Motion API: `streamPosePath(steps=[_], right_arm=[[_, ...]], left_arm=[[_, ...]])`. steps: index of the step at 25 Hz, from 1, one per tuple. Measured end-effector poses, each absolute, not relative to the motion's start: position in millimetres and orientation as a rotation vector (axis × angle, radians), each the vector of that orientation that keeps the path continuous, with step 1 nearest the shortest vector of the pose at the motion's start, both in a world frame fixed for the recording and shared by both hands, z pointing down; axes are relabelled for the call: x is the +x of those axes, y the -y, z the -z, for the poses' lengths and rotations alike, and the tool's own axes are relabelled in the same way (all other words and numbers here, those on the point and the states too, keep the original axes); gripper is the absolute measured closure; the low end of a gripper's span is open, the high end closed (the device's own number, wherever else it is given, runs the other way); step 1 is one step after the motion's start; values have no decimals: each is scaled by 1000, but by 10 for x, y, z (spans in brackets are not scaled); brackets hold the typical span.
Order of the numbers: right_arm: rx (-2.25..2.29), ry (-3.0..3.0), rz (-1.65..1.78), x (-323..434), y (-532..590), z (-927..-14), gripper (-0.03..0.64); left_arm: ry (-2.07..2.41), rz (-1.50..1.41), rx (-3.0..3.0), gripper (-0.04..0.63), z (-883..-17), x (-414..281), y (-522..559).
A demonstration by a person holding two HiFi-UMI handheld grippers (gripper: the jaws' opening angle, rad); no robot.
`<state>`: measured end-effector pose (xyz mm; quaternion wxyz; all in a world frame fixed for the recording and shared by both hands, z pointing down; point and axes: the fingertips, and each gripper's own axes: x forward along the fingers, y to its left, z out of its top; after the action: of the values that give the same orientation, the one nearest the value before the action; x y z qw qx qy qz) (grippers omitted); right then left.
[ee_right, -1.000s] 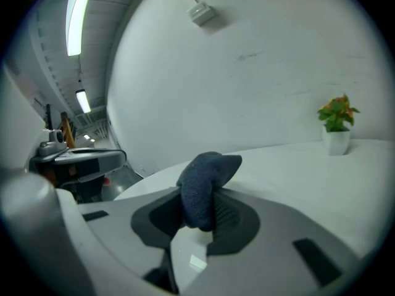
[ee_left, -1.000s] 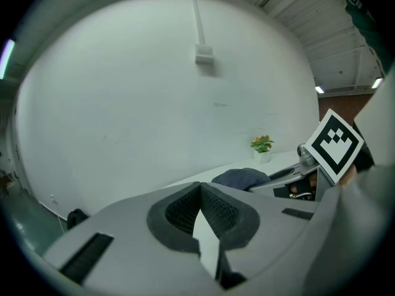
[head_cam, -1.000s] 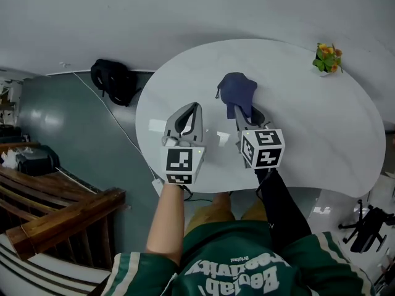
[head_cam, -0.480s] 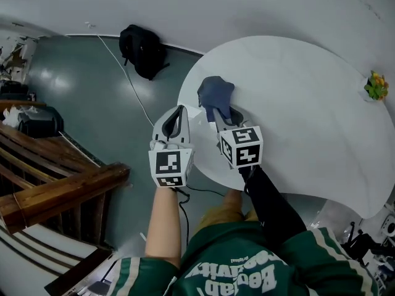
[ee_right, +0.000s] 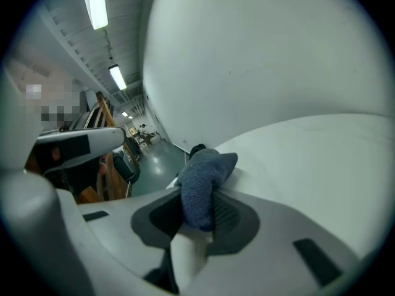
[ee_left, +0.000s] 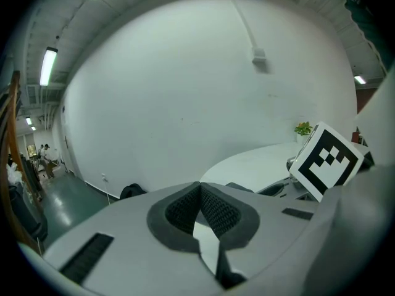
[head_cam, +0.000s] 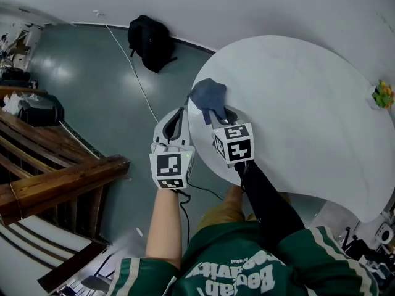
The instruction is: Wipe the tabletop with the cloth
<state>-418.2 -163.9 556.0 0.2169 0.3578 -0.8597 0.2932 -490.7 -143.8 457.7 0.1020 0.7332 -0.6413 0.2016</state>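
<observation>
The dark blue, soft fabric cloth [head_cam: 208, 94] lies bunched at the left rim of the white, smooth oval tabletop [head_cam: 296, 103], on the side nearest the floor. Its free end spreads on the tabletop surface and its near end is pinched in the right gripper [head_cam: 216, 113]. The right gripper view shows this plainly: the jaws of the right gripper [ee_right: 197, 209] are clenched on a fold of the cloth [ee_right: 200, 184], which runs forward from between them onto the tabletop [ee_right: 321, 159].

The left gripper [head_cam: 176, 122] hangs just outside the same left rim, beside the right one. In its own view the left gripper [ee_left: 200, 209] has its jaws pressed together with nothing between them, so it takes no part in the wiping.

At the tabletop's far right rim stands a small potted plant with green leaves and orange flowers [head_cam: 383, 95]. On the grey floor beyond the left rim lies a black backpack [head_cam: 151, 42].

As a judgement, wiping is under way and the cloth is working the left margin. No streak, damp patch or dirt shows anywhere, so I cannot tell what has been covered. The broad middle and the plant end lie well apart from the cloth and may remain.
</observation>
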Motion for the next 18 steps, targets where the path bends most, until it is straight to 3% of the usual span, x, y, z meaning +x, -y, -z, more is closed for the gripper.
streamPosePath(steps=[7,18], right_arm=[[1108,2282,-794,-3510,1632,-5602,525],[1364,2150,-835,-1644,1552,-5617,525]], left_arm=[[1785,-559,2258,595,-4627,-4410,1603],[1565,-564,2448,595,-4630,-2727,1720]])
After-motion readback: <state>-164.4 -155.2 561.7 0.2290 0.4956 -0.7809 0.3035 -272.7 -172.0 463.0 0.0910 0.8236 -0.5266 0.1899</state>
